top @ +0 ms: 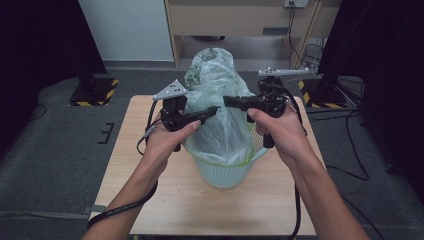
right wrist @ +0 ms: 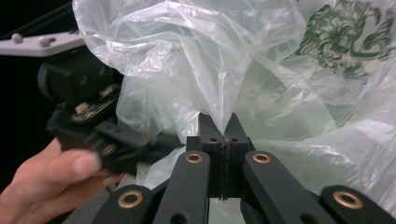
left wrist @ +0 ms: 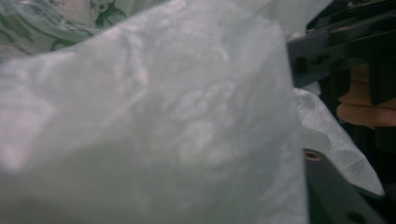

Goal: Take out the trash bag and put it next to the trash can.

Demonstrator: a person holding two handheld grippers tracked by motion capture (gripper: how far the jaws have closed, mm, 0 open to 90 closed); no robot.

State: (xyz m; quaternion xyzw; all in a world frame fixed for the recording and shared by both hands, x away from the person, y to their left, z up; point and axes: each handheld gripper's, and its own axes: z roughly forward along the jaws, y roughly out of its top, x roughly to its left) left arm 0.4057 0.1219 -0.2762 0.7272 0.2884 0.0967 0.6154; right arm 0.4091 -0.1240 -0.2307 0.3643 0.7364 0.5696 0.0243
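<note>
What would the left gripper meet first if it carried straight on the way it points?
Probably the plastic bag rising from the basket: the left gripper points across at it, the film right up against its camera. Beyond lies the right gripper, pinching a fold.

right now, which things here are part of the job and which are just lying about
In the job:
- plastic bag, standing up out of the bin
- white bin on the table
- right hand-held gripper, shut on a fold of the bag
- left hand-held gripper, at the bag's other side

Just lying about:
- cables on the floor
- black and yellow stand bases
</note>
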